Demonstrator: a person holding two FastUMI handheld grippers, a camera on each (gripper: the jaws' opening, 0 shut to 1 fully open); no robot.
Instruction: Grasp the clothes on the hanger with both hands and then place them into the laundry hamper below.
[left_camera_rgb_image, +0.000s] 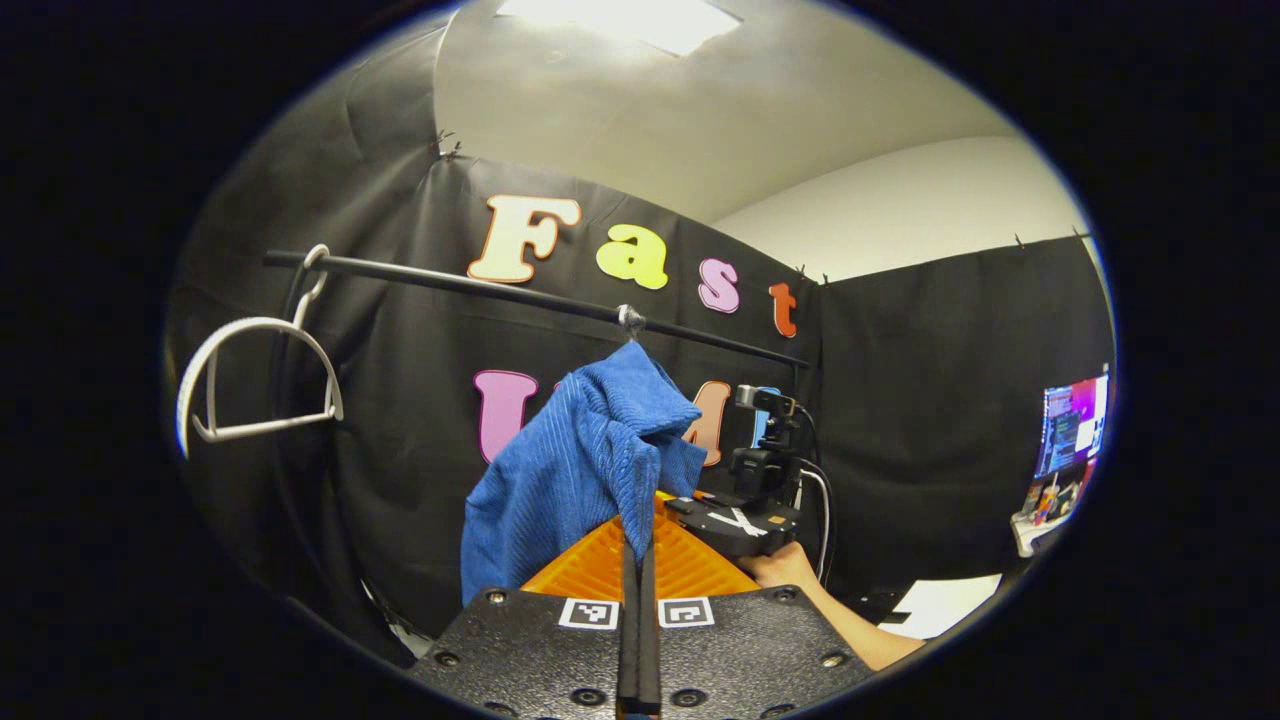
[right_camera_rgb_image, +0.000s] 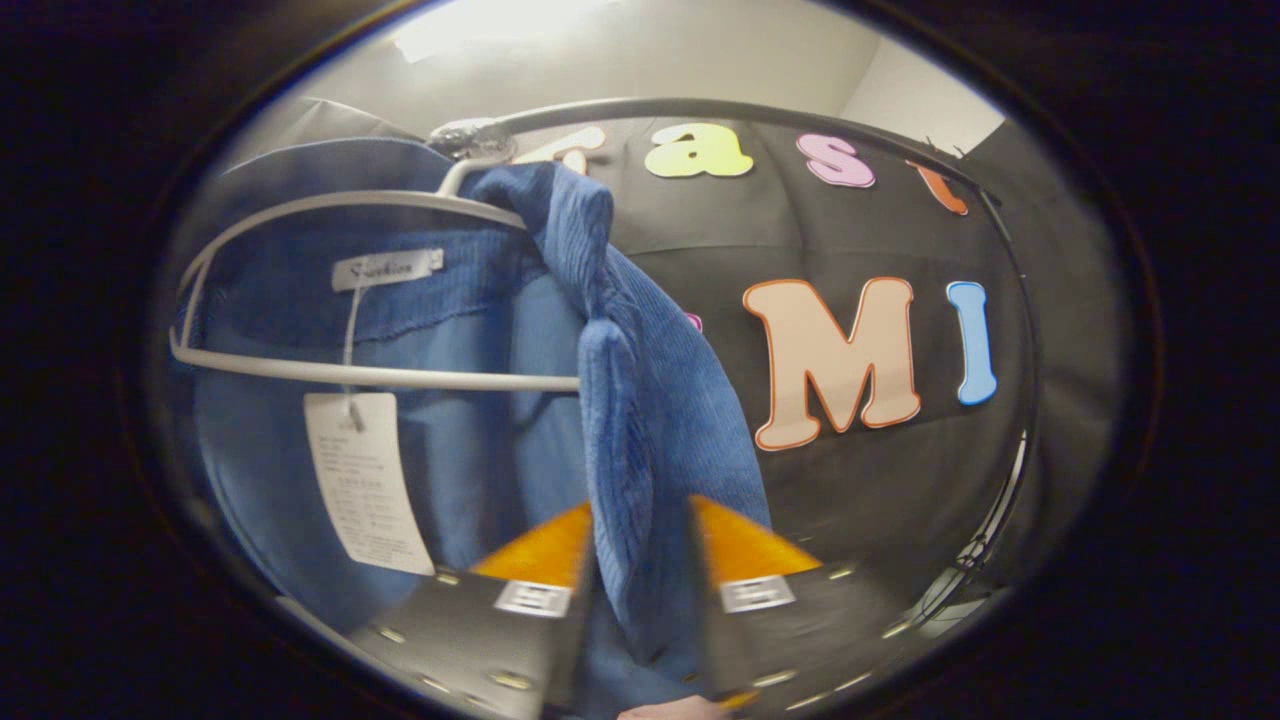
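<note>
Garment (left_camera_rgb_image: 575, 470), blue ribbed, is hanging from white hanger (right_camera_rgb_image: 330, 290) on black rail (left_camera_rgb_image: 480, 285), long axis running down. Left gripper (left_camera_rgb_image: 637, 545) is pinching a fold near the garment's lower edge, fingers nearly together w/ cloth between. Right gripper (right_camera_rgb_image: 632, 545) is sitting closer in, jaws fairly wide, straddling a hanging front edge directly ahead; pads apparently not pressing yet. Paper tag (right_camera_rgb_image: 365, 480) is dangling inside the collar. Spare hanger (left_camera_rgb_image: 255, 385) is hanging further along the rail. Hamper location can't be told.
</note>
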